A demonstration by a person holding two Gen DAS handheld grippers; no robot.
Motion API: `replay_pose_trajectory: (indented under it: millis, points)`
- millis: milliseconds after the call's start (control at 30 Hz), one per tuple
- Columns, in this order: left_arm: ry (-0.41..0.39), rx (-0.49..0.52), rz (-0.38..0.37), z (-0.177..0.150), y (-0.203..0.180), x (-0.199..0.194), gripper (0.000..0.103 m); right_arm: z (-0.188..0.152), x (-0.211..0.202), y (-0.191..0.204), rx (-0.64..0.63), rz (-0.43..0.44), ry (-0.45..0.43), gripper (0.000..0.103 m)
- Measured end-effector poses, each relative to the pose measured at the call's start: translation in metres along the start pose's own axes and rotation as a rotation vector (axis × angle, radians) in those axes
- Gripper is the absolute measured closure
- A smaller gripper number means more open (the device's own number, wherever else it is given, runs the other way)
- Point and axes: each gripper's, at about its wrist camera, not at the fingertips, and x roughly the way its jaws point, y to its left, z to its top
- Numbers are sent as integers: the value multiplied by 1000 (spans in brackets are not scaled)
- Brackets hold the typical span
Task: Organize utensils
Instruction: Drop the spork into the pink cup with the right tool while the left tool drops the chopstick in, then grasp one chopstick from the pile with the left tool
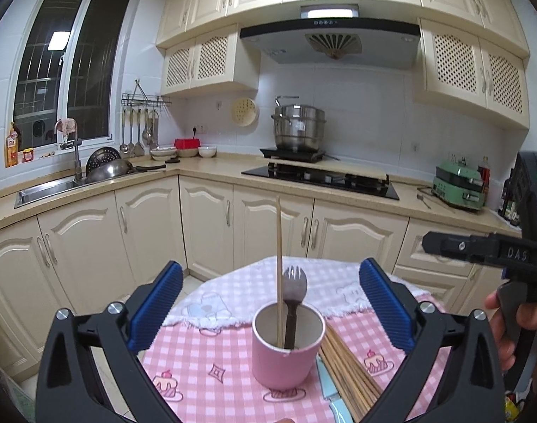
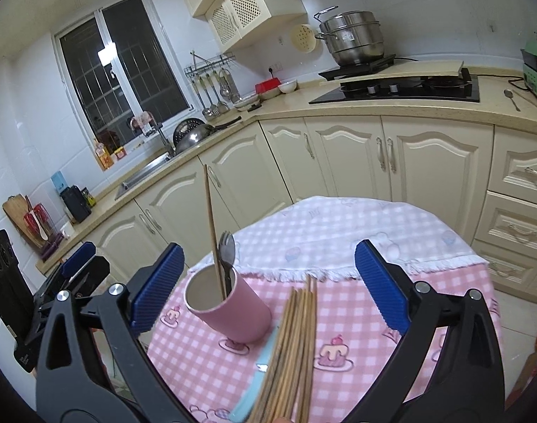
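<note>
A: Pink cup [image 1: 286, 349] stood low centre of the left-wrist frame, upright on the pink checked tablecloth [image 1: 205, 363]. Inside it: one chopstick [image 1: 278, 268] leaning near-vertical and a dark-handled spork [image 1: 293, 294], tines up.

B: And the rest?

A: Bundle of wooden chopsticks [image 2: 296, 345] lay flat just right of the cup, lower centre of the right-wrist frame, over a pale blue knife [image 2: 257, 377] partly hidden beneath. A white cloth [image 2: 339, 232] covered the table's far half.

B: Tools?

A: Left gripper [image 1: 268, 303] spread wide, empty, framing the cup. Right gripper [image 2: 268, 282] likewise wide and empty, blue pads either side of the bundle.

B: Step?

A: Sorting looked partly done: two items potted, most loose. Judged the right gripper between picks. Next move likely called for lowering onto the bundle, pinching one stick or few, then tipping them upright into the cup without knocking it.
</note>
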Motion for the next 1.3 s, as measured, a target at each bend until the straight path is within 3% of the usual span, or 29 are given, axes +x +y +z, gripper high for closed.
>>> replay_pose_trajectory:
  millis: [633, 933, 1300]
  points:
    - [296, 42, -11, -59, -26, 36, 5, -61, 54, -20, -111, -160, 365, 7]
    - [435, 63, 7, -89, -43, 61, 5, -79, 76, -35, -117, -195, 465, 8]
    - [561, 98, 46, -125, -57, 99, 5, -88, 84, -47, -95, -197, 498, 8]
